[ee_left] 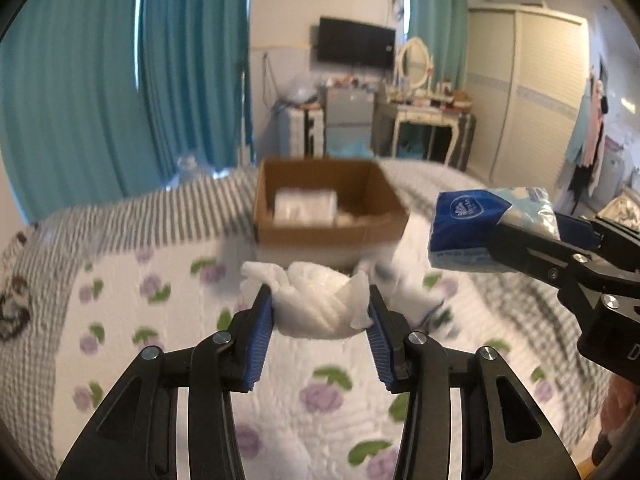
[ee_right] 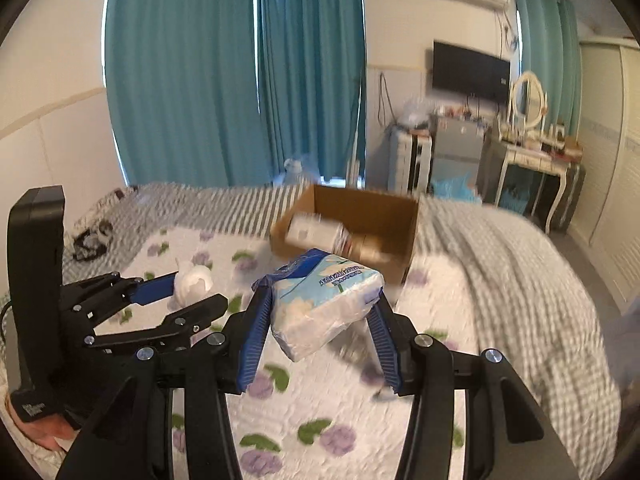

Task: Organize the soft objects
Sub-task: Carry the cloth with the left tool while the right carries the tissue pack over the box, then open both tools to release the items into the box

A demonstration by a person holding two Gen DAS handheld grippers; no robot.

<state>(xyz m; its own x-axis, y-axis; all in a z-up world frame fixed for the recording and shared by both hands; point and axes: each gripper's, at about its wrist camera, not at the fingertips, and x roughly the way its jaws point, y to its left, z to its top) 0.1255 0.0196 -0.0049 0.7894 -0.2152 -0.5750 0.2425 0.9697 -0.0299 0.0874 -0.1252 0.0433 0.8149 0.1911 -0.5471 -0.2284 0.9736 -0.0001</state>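
My left gripper [ee_left: 320, 300] is shut on a crumpled white soft bundle [ee_left: 316, 304] and holds it above the floral quilt; it also shows in the right wrist view [ee_right: 194, 280]. My right gripper [ee_right: 320, 304] is shut on a blue and white tissue pack [ee_right: 324, 300], held above the bed; the pack shows at the right of the left wrist view [ee_left: 488, 228]. An open cardboard box [ee_left: 384, 196] stands on the bed ahead of both grippers, with white packets inside; the right wrist view shows it too [ee_right: 404, 216].
The bed carries a white quilt with purple flowers [ee_left: 160, 360] over a grey striped blanket [ee_right: 500, 256]. Small dark items [ee_right: 92, 242] lie at the bed's left. Teal curtains, a dresser [ee_right: 536, 168] and a wardrobe stand beyond.
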